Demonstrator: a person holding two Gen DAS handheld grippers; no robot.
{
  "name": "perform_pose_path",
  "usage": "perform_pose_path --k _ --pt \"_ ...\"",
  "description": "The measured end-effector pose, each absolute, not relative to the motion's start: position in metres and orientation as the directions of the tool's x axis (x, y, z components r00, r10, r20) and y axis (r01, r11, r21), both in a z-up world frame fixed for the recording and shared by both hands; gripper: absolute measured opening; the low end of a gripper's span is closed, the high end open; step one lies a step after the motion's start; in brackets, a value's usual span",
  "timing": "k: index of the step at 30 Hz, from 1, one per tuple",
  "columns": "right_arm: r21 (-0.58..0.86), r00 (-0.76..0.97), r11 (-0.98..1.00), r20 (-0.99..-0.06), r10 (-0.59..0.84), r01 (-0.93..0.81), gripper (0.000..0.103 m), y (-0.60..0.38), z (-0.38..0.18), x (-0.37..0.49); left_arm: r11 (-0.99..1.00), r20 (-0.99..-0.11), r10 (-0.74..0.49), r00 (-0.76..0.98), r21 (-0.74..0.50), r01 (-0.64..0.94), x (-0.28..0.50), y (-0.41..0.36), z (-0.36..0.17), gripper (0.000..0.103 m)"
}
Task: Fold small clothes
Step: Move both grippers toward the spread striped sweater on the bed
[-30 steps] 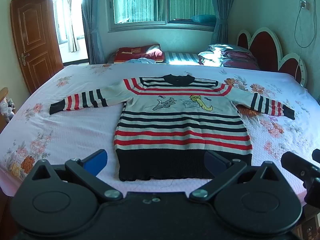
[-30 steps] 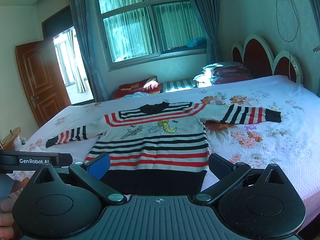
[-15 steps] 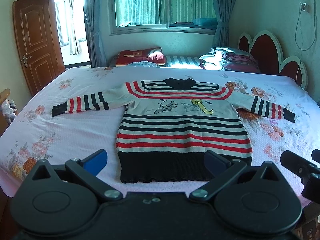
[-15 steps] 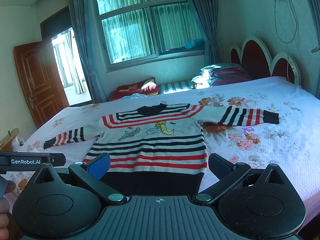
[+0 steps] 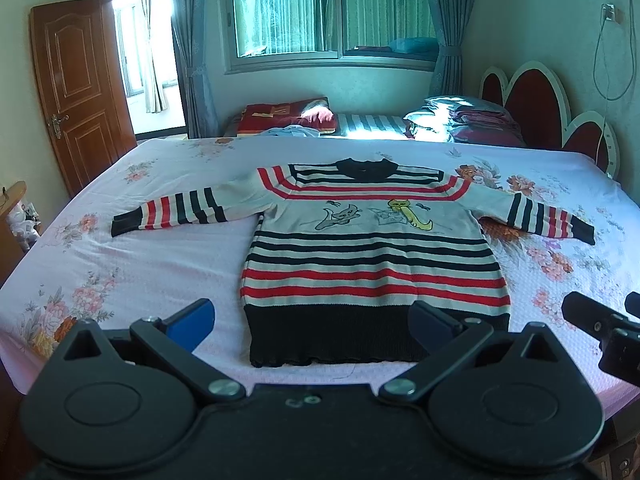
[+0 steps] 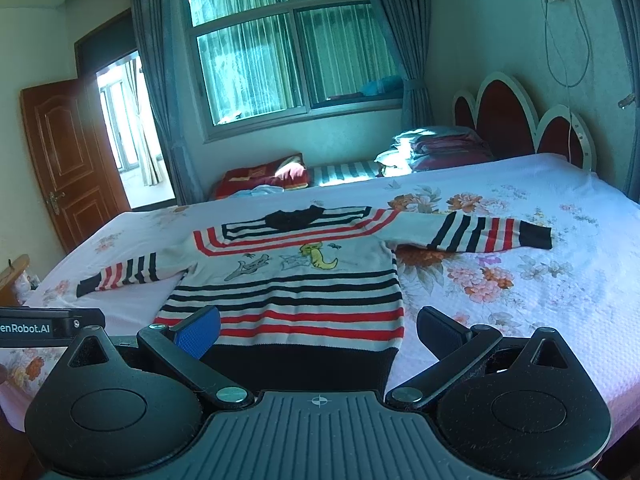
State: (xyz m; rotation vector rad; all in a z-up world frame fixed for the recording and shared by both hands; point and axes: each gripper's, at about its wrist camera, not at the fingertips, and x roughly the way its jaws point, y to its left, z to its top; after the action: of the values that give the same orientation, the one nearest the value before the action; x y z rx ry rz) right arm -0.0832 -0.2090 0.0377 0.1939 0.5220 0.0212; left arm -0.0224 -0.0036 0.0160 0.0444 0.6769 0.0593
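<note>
A small striped sweater [image 5: 372,248] with a black hem, black collar and cartoon figures on the chest lies flat on the bed, face up, both sleeves spread out sideways. It also shows in the right wrist view [image 6: 296,280]. My left gripper [image 5: 312,320] is open and empty, hovering above the bed's near edge in front of the black hem. My right gripper [image 6: 320,328] is open and empty, near the hem's right side. The right gripper's body shows at the left wrist view's right edge [image 5: 600,328].
The bed [image 5: 120,256] has a pink floral sheet. Folded bedding and pillows [image 5: 460,120] lie at its far end by the red headboard [image 5: 536,108]. A wooden door [image 5: 76,92] stands open at the left. A wooden piece of furniture [image 5: 12,216] stands beside the bed's left edge.
Both grippers have tilted or risen slightly, so the sweater sits a little lower in both views. The sweater has not moved. Both grippers stay open.
</note>
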Motion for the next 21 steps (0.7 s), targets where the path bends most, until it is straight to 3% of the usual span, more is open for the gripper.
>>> perform_pose_path --k 21 --pt "0.182 0.866 0.983 -0.495 0.072 0.023 0.103 -0.2051 0.0365 -0.0791 0.997 -0.631 0.079 0.772 0.059 -0.053 -0.0237 0.0029 0.0159 0.103"
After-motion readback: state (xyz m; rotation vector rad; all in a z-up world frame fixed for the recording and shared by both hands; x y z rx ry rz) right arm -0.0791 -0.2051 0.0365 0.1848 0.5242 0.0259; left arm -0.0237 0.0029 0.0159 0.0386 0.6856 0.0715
